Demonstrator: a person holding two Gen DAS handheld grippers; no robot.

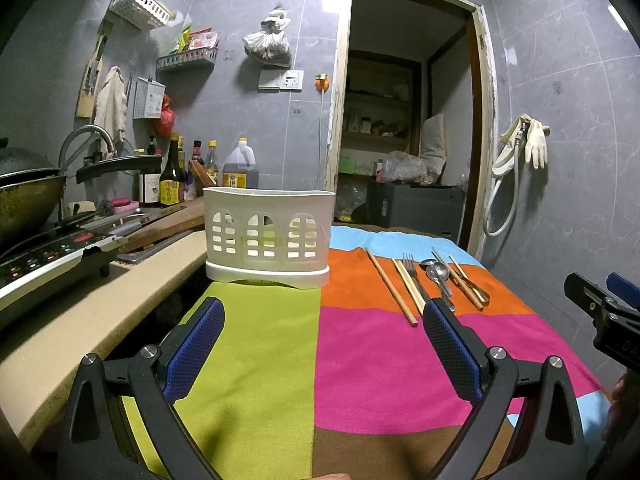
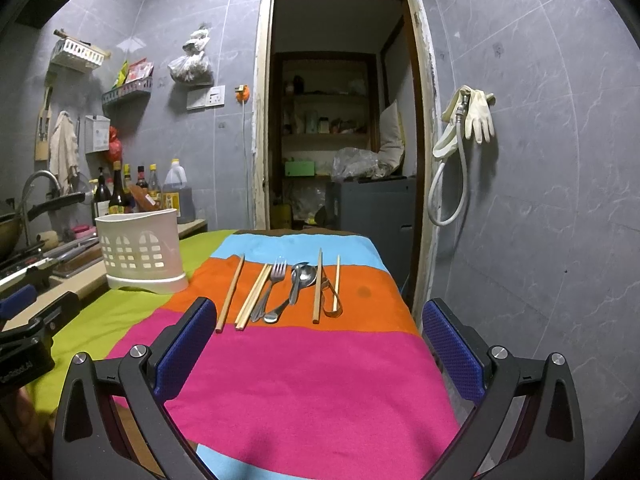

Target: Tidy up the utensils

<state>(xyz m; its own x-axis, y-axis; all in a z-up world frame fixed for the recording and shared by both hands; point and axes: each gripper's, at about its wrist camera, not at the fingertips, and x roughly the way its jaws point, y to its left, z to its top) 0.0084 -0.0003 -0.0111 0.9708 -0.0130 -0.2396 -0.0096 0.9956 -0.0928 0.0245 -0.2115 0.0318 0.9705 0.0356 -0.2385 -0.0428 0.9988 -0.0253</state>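
1. White slotted plastic caddy (image 1: 267,236), oblong, upright at tabletop's (image 2: 304,368) left far edge.
2. Wooden chopsticks (image 2: 230,294), steel fork (image 2: 272,284), spoons (image 2: 302,276), tongs (image 2: 332,300) side by side on orange stripe, long axes pointing away.
3. Left tool (image 1: 324,340) and right tool (image 2: 316,344) both spread wide, gripping nothing.
4. Striped cloth; grey tiled kitchen.

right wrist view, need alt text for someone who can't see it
An open right gripper hovers over a colour-striped cloth where chopsticks, a fork and spoons lie in a row. A white slotted utensil holder stands at left.
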